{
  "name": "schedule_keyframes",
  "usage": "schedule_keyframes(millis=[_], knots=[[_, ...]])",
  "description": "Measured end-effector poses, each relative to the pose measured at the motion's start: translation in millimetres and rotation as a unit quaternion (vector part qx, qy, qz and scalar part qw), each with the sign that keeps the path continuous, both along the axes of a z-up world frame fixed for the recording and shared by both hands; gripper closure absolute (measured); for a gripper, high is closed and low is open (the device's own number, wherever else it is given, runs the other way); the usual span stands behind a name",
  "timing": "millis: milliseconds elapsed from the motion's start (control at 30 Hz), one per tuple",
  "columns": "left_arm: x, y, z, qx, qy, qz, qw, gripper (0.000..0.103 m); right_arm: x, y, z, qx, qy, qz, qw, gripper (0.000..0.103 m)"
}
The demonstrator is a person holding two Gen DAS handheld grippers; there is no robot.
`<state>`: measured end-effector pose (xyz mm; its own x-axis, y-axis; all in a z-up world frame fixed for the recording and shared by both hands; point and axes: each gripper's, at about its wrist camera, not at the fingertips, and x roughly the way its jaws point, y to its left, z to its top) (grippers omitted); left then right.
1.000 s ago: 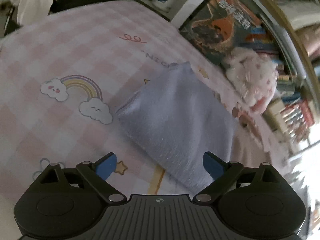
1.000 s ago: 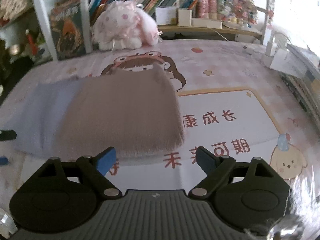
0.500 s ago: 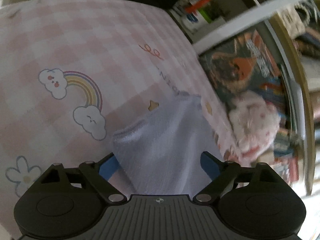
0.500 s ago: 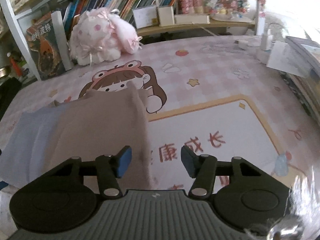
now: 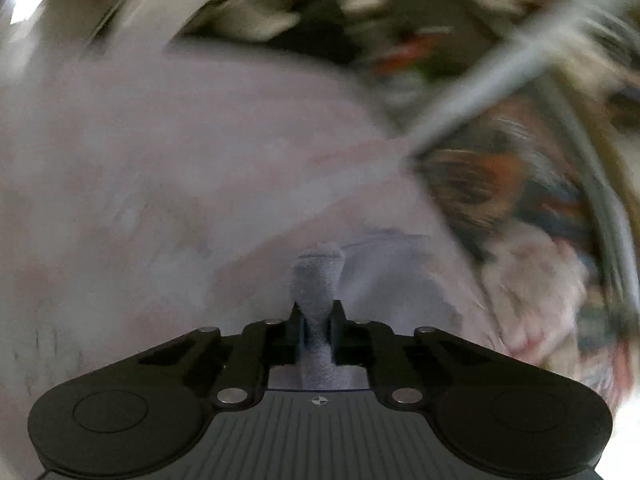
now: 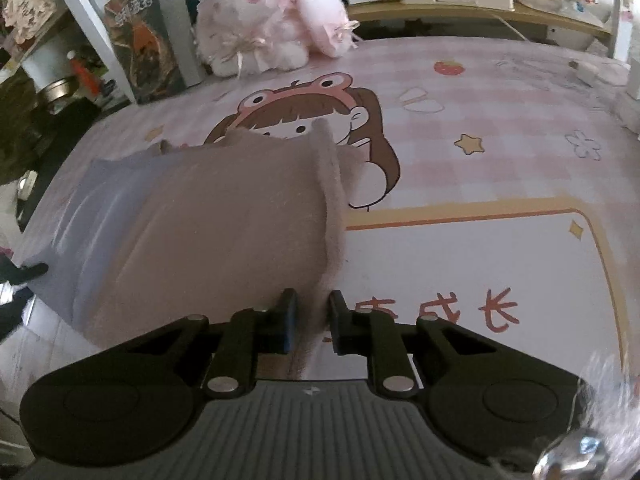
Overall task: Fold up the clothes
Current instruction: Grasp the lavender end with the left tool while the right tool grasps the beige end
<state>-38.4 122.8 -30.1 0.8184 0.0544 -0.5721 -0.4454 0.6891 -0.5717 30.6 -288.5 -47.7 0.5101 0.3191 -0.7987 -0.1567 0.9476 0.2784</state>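
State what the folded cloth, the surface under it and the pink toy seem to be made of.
Folded beige and lavender cloth: soft napped knit or fleece, matte; its right edge looks fuzzy.
Pink checked cartoon-print sheet: smooth printed fabric, probably woven cotton or polyester; flat, matte.
Pink and white rabbit toy: fluffy long-pile plush.

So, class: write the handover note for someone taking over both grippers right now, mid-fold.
Left gripper: shut on the lilac end of the cloth.
Right gripper: jaws closing around the cloth's brown edge; firm grip not certain.
The cloth lies on the pink printed sheet, near the plush toy.
Done: both ends taken up.
Left: make the fold and lay it flat.
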Motion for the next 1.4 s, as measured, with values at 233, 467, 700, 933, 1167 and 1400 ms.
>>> schedule_keyframes(millis=[233,467,700,933,1167,1400], knots=[[6.7,10.5,-8.5,-0.022,-0.011,-0.038,0.999,0.086,5.5,1.3,-1.2,-0.003,-0.004,0.013,1.0,0.088],[17.7,26.9,-35.6,-0.093,0.028,-0.022,0.9951,0.058,5.3,2.4,-1.6,-0.002,-0.004,0.007,1.0,0.088],[24.4,35.0,-56.2,-0.169,0.009,0.016,0.9854,0.057,7.4,2.4,-0.8,-0.001,0.004,0.005,1.0,0.088],[24.4,53.3,-62.8,-0.171,0.018,0.017,0.9849,0.087,15.9,9.9,1.6,-0.012,0.006,0.022,1.0,0.087],[13.9,78.1,-59.6,-0.165,0.014,0.031,0.9857,0.087,56.2,22.7,16.8,-0.037,-0.025,0.032,0.998,0.076],[8.6,88.9,-60.1,-0.159,0.011,0.042,0.9863,0.087,83.2,48.8,9.2,-0.03,-0.02,0.077,0.996,0.089]])
